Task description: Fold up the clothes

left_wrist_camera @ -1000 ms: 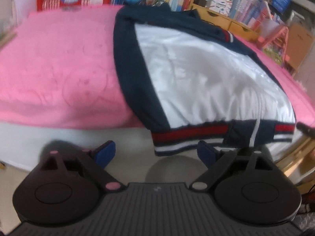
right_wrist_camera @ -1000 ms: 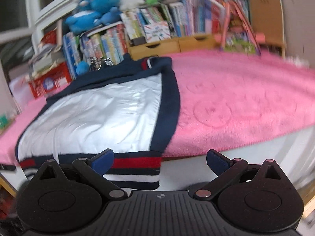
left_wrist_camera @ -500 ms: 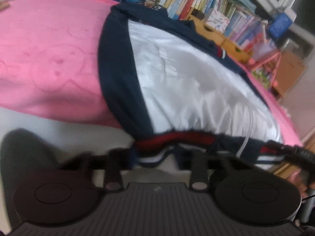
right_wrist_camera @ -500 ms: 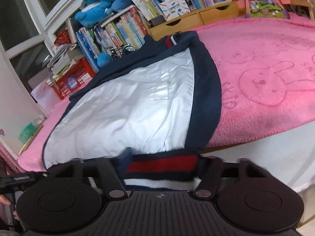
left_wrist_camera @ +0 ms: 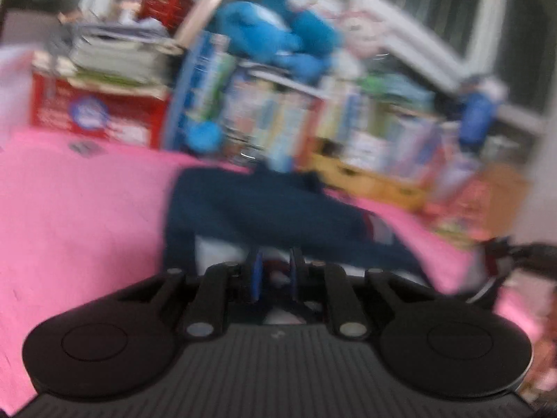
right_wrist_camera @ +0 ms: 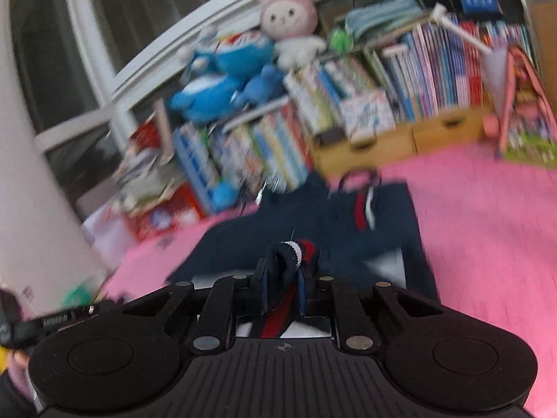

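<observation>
Clamping the navy, white-panelled jacket (right_wrist_camera: 365,230) by its red-and-white striped ribbed hem (right_wrist_camera: 296,254): right gripper (right_wrist_camera: 282,278) jaws closing on it, left gripper (left_wrist_camera: 275,275) jaws clenched likewise.

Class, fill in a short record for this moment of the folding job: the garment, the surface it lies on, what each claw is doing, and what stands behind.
garment: navy jacket with red and white striped hem
surface: pink blanket
left claw: shut on the hem; view blurred
right claw: jaws closing, striped hem bunched between them
background: bookshelf, blue plush toy, pink rabbit plush
</observation>
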### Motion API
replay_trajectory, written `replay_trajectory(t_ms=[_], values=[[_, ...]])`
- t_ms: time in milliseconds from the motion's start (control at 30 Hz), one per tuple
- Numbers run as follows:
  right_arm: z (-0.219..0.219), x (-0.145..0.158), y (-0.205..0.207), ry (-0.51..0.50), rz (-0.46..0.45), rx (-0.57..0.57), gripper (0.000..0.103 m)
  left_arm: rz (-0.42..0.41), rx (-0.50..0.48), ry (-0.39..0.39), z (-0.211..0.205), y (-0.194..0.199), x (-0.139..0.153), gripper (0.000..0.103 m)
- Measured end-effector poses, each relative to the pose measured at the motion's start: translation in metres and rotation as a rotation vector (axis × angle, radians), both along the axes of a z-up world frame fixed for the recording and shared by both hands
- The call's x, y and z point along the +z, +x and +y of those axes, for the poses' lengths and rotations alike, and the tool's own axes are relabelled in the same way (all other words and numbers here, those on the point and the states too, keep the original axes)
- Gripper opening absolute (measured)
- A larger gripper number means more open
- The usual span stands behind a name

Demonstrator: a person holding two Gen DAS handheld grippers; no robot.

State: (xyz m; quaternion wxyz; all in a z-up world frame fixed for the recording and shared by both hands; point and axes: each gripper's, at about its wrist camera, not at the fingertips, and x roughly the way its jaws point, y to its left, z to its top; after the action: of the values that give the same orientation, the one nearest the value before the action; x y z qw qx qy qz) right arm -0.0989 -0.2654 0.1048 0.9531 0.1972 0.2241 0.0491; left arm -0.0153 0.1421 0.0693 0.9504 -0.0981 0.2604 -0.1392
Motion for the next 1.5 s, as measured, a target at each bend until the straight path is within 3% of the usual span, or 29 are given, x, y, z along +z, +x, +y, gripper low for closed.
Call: replay_trajectory(t_ms=[67,100,133,200,267,367,433,567,667,767,800,867,933,1000,1033,1100,1200,1267,1333,1433,1500], values=[[-0.011,-0.007,0.046,-0.05,0.033,-0.077,0.023,0.006,0.08,0.112,-0.005,0.026,-0.008,0.015],[-0.015,-0.012,0.064,-0.091,0.057,-0.106,0.037,-0.007,0.086,0.134,-0.002,0.03,-0.01,0.015],[-0.018,-0.016,0.076,-0.151,0.074,-0.129,0.042,-0.025,0.081,0.145,0.002,0.032,-0.011,0.017],[-0.022,-0.022,0.077,-0.274,0.039,-0.117,0.066,-0.076,0.007,0.126,0.015,0.025,-0.011,0.031],[-0.029,-0.025,0.068,-0.379,-0.029,-0.074,0.08,-0.112,-0.084,0.167,0.016,0.021,-0.012,0.054],[-0.034,-0.039,0.065,-0.548,-0.029,-0.008,0.082,-0.116,-0.223,0.23,0.0,0.024,-0.023,0.076],[-0.031,-0.055,0.072,-0.601,0.015,0.034,0.082,-0.071,-0.276,0.235,-0.018,0.035,-0.037,0.079],[-0.023,-0.088,0.092,-0.605,0.085,0.105,0.078,0.08,-0.247,0.198,-0.047,0.066,-0.063,0.079],[-0.024,-0.102,0.106,-0.511,0.104,0.14,0.073,0.193,-0.212,0.114,-0.05,0.087,-0.079,0.079],[-0.029,-0.112,0.119,-0.39,0.14,0.191,0.068,0.191,-0.2,0.112,-0.052,0.087,-0.085,0.08],[-0.029,-0.117,0.123,-0.358,0.166,0.212,0.066,0.188,-0.206,0.124,-0.055,0.083,-0.084,0.077],[-0.027,-0.122,0.122,-0.342,0.166,0.224,0.067,0.182,-0.219,0.15,-0.061,0.076,-0.082,0.047],[-0.025,-0.123,0.119,-0.327,0.16,0.223,0.06,0.18,-0.208,0.168,-0.067,0.065,-0.079,0.035],[-0.023,-0.118,0.114,-0.305,0.17,0.216,0.029,0.169,-0.197,0.181,-0.07,0.055,-0.076,0.027],[-0.021,-0.115,0.109,-0.298,0.167,0.213,0.022,0.167,-0.185,0.17,-0.069,0.051,-0.073,0.022],[-0.018,-0.104,0.097,-0.296,0.14,0.206,0.013,0.142,-0.146,0.13,-0.065,0.046,-0.061,0.017],[-0.015,-0.075,0.087,-0.326,0.045,0.186,0.013,-0.012,-0.141,0.11,-0.058,0.051,-0.019,0.017],[-0.014,-0.049,0.095,-0.367,-0.026,0.178,0.012,-0.163,-0.14,0.159,-0.061,0.07,0.014,0.017],[-0.013,-0.022,0.119,-0.407,-0.105,0.156,0.012,-0.262,-0.111,0.225,-0.071,0.101,0.036,0.017],[-0.009,-0.001,0.177,-0.448,-0.166,0.11,0.013,-0.304,-0.059,0.343,-0.091,0.162,0.035,0.017],[-0.011,0.002,0.221,-0.46,-0.169,0.078,0.013,-0.271,-0.04,0.401,-0.093,0.203,0.019,0.018]])
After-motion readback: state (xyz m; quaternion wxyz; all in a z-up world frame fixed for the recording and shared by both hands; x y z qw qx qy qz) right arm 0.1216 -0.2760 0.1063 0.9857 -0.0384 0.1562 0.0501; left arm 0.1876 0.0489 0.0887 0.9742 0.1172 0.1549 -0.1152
